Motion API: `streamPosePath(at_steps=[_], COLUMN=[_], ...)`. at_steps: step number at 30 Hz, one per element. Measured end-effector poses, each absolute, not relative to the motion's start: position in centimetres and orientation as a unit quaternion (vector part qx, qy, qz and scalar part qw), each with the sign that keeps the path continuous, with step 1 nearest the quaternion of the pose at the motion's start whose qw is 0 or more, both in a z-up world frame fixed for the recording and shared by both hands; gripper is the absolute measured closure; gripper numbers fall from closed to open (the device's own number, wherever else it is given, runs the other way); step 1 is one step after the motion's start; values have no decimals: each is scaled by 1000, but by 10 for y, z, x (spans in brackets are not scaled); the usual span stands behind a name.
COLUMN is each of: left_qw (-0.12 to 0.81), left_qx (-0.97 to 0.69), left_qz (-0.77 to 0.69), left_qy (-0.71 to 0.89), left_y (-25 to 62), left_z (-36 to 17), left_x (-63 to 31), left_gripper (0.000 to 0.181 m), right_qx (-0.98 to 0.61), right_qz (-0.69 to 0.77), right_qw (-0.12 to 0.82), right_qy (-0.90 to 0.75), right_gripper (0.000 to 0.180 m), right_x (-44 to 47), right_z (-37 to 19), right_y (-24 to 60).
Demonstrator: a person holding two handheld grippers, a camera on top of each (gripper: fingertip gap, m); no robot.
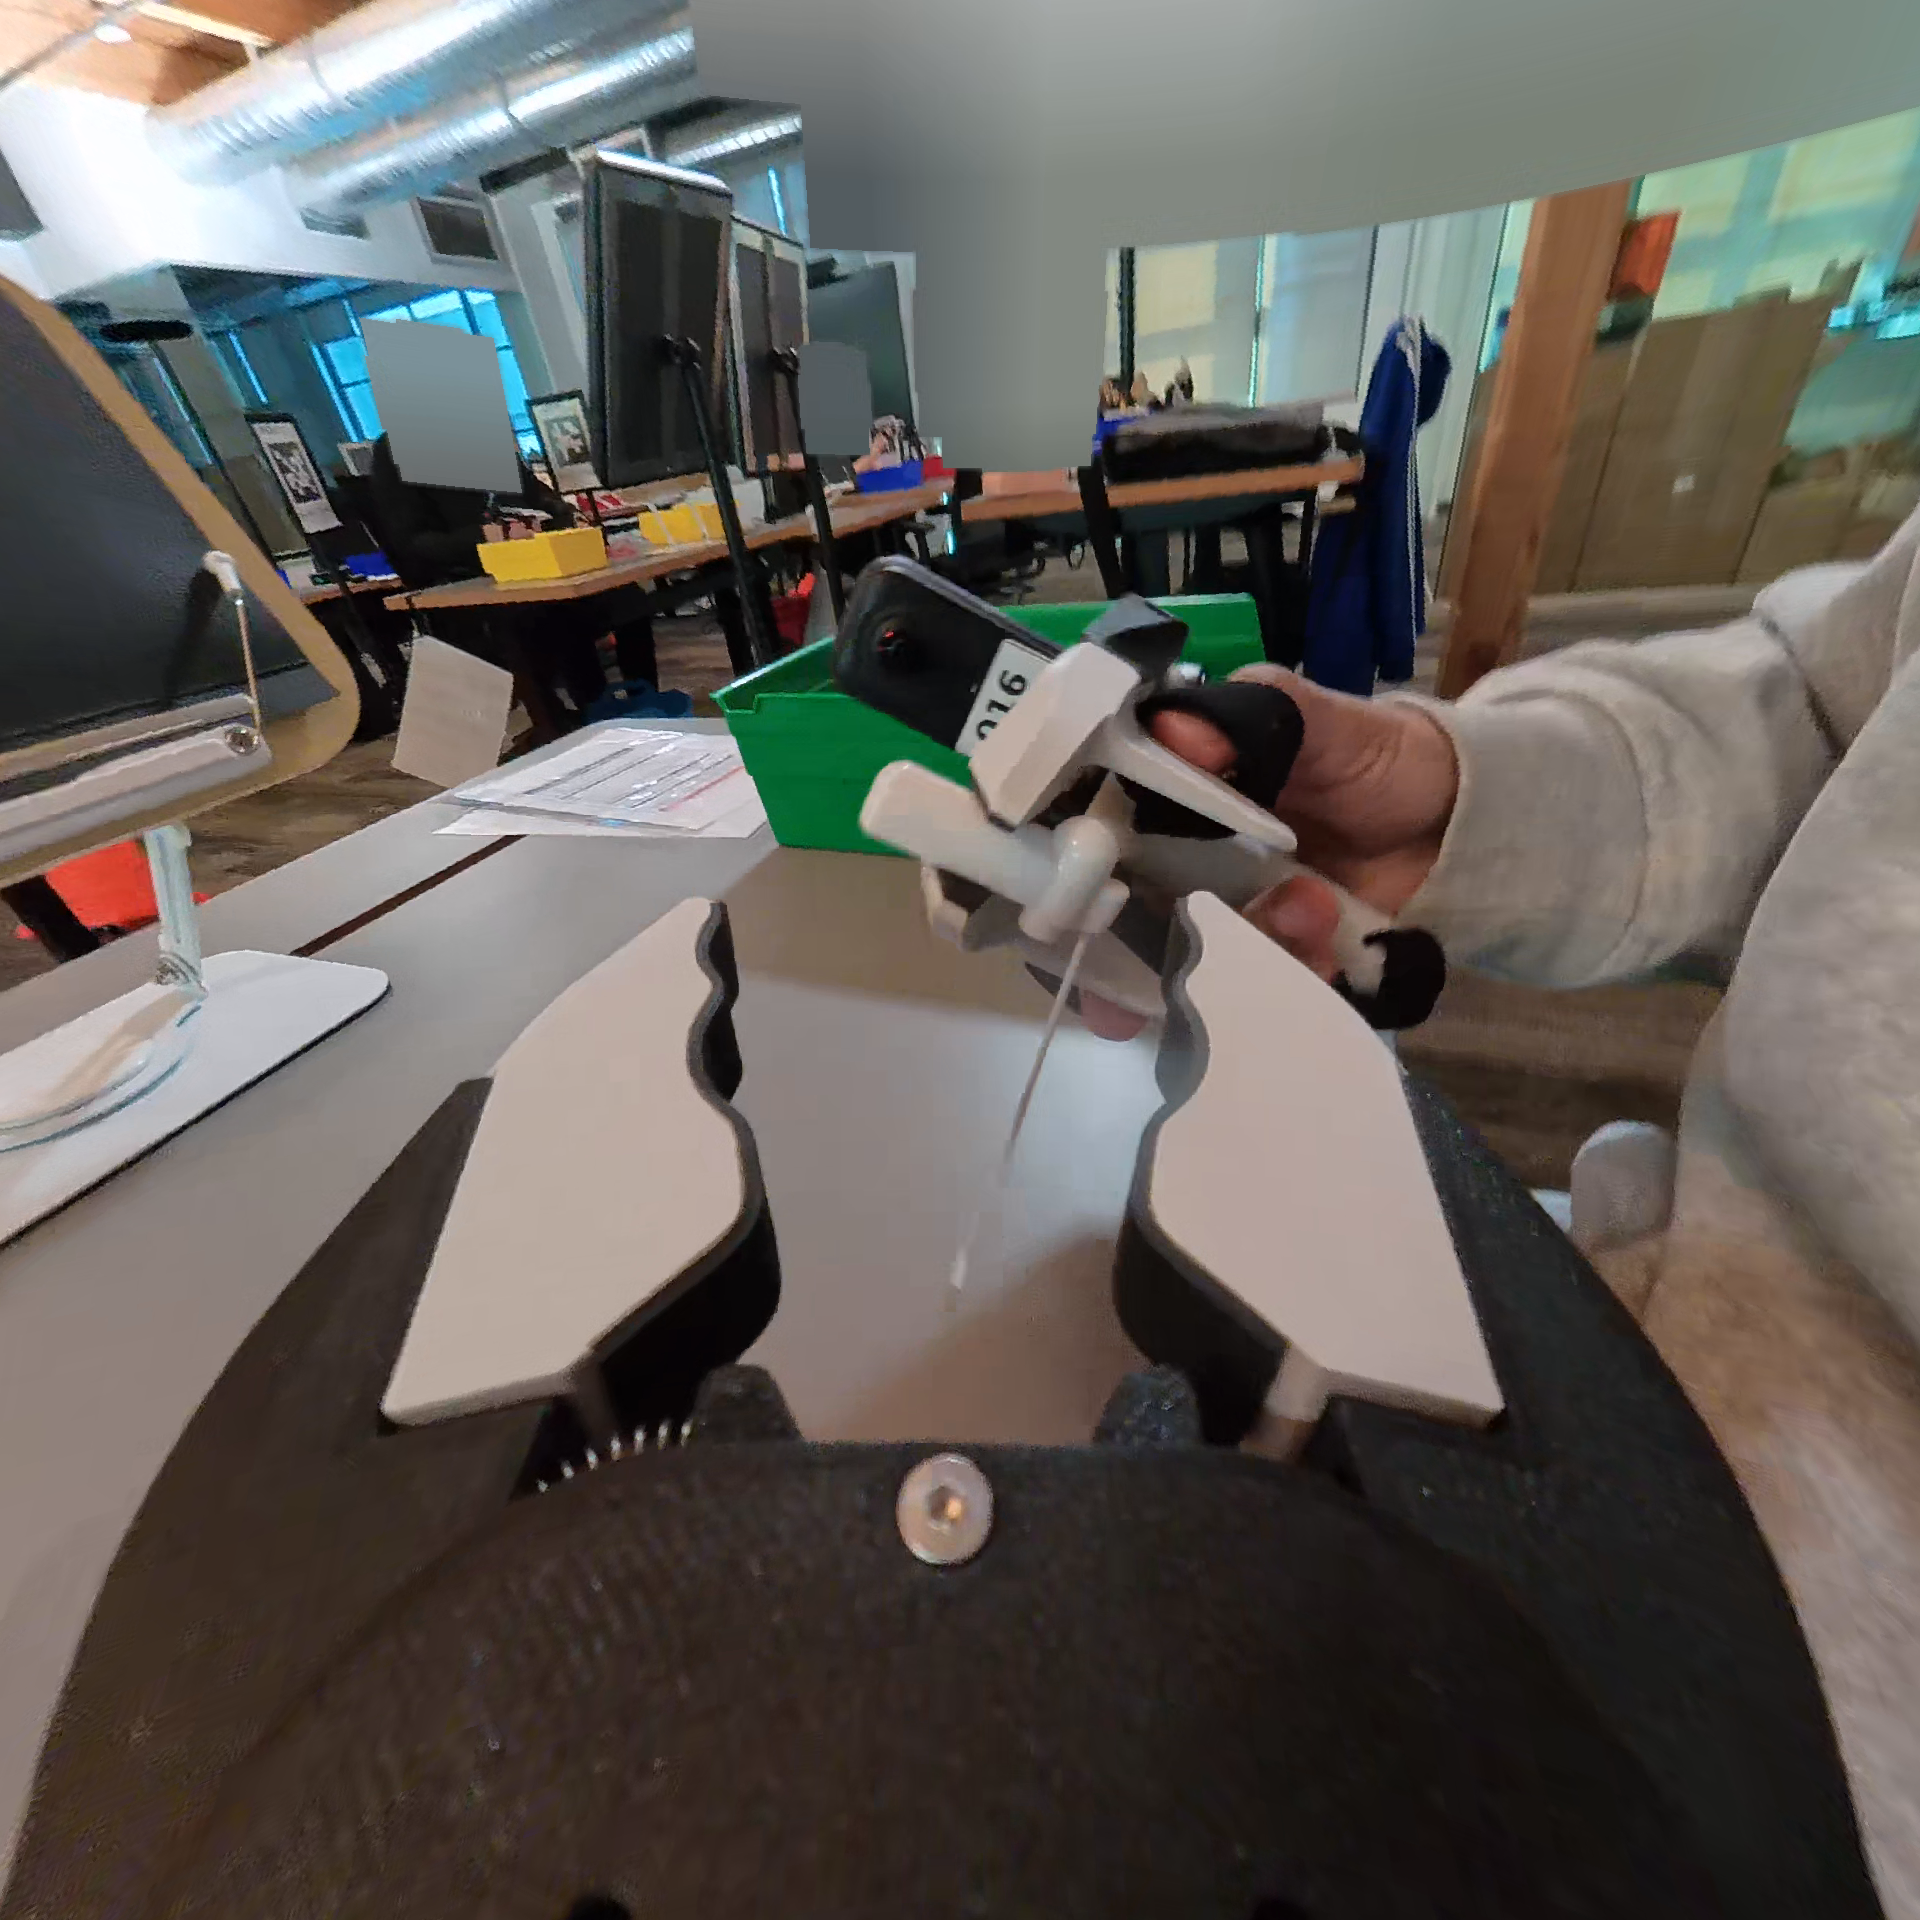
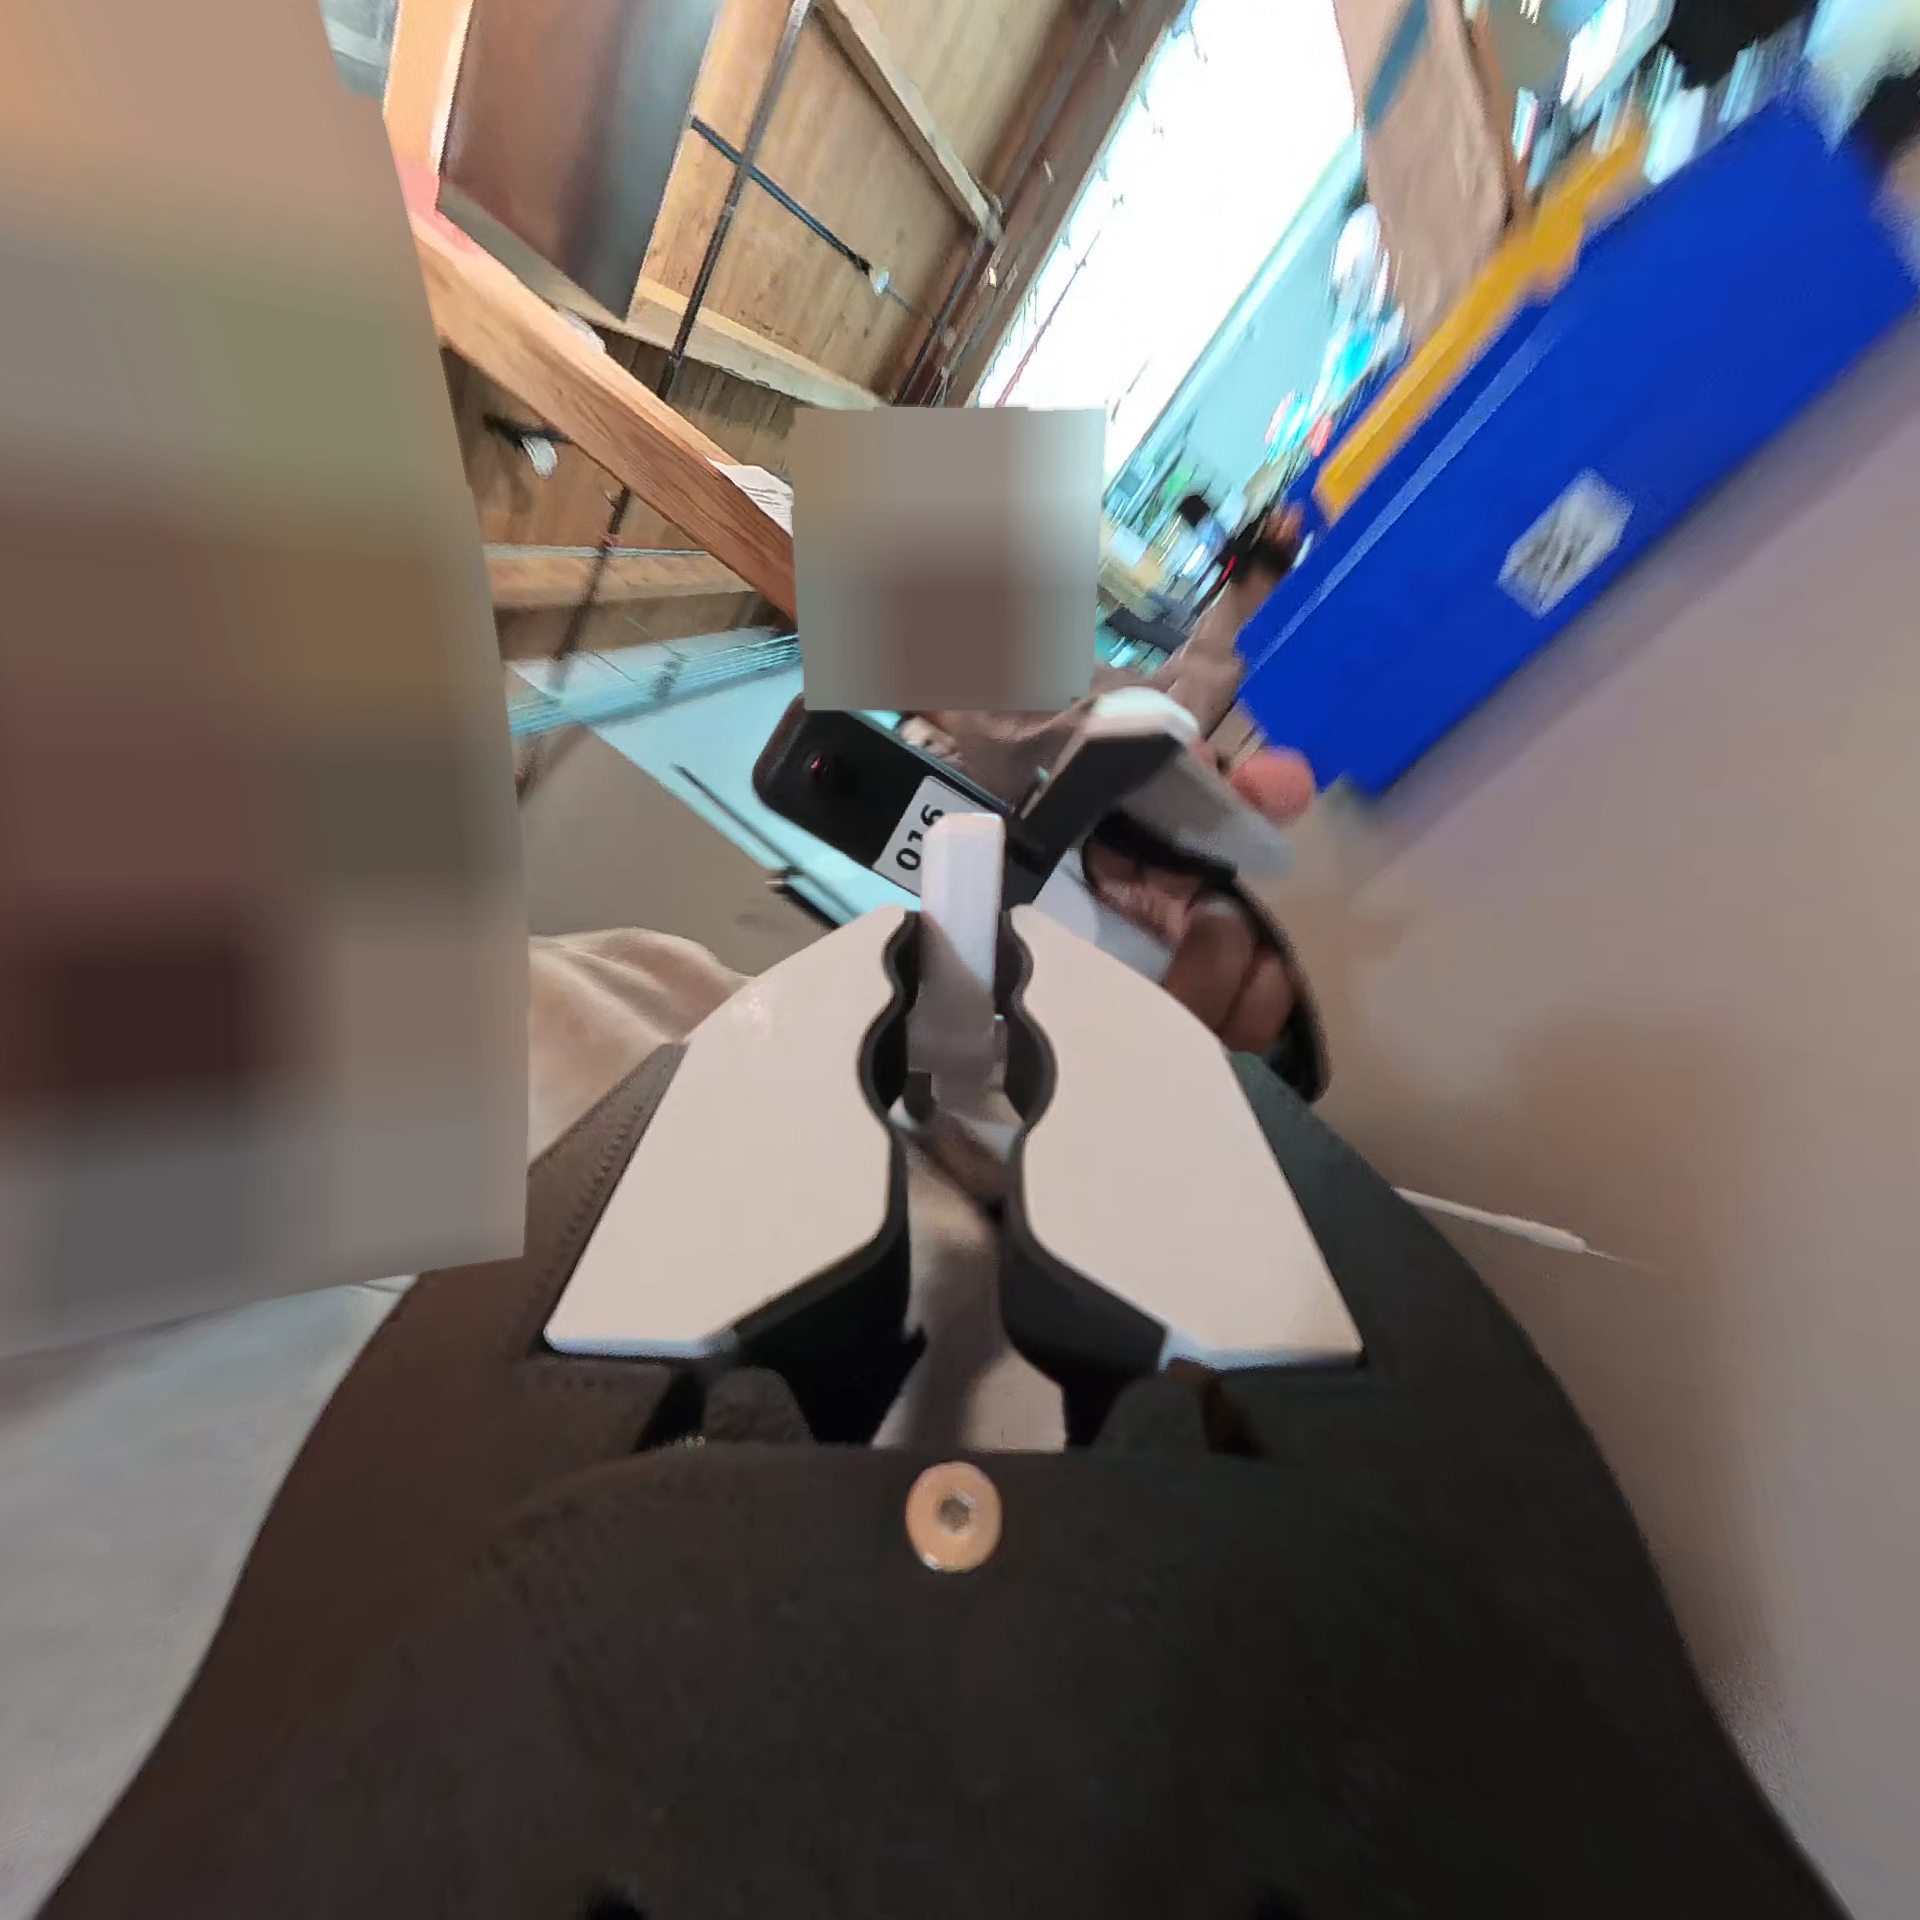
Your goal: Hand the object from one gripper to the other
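A white spray-nozzle head [image 1: 997, 842] with a thin clear dip tube [image 1: 1013, 1122] is held in my right gripper [image 1: 1039, 821], which a hand in a grey sleeve holds just ahead of my left gripper [image 1: 951, 935]. My left gripper is open and empty. The tube hangs down between its two white fingers, and the nozzle head sits at the level of their tips, nearer the right one, not touching either. In the right wrist view my right gripper [image 2: 961, 966] is shut on the white nozzle head [image 2: 966, 873]. The left gripper's black camera [image 2: 831, 790] shows just beyond.
A grey table [image 1: 312, 1091] lies below. A green bin [image 1: 821, 758] and papers [image 1: 623, 779] sit at its far edge. A framed dark panel on a stand [image 1: 156, 644] is at the left. A blue bin [image 2: 1558, 468] shows blurred in the right wrist view.
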State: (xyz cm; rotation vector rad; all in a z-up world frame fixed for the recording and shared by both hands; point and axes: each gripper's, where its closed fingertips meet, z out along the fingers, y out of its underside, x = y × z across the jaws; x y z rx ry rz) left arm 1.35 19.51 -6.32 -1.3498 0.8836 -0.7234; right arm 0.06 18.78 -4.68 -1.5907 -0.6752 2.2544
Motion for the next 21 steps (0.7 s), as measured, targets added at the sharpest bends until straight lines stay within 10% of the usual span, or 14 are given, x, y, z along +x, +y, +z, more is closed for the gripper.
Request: streamPosePath(at_steps=[1, 9, 21], left_qw=[633, 543, 231], left_qx=[-592, -630, -550], left_qz=[-333, -479, -783], left_qy=[371, 281, 178], left_y=[197, 209, 173], left_z=[-60, -71, -70], left_x=[11, 1, 23], left_gripper=[102, 116, 153], right_qx=[-548, -423, -347], right_qz=[775, 616, 547], right_qw=[187, 485, 550], right_qy=[-252, -455, -527], right_gripper=[166, 166, 166], right_x=[2, 7, 5], right_z=[-45, -36, -38], right_y=[190, 178, 156])
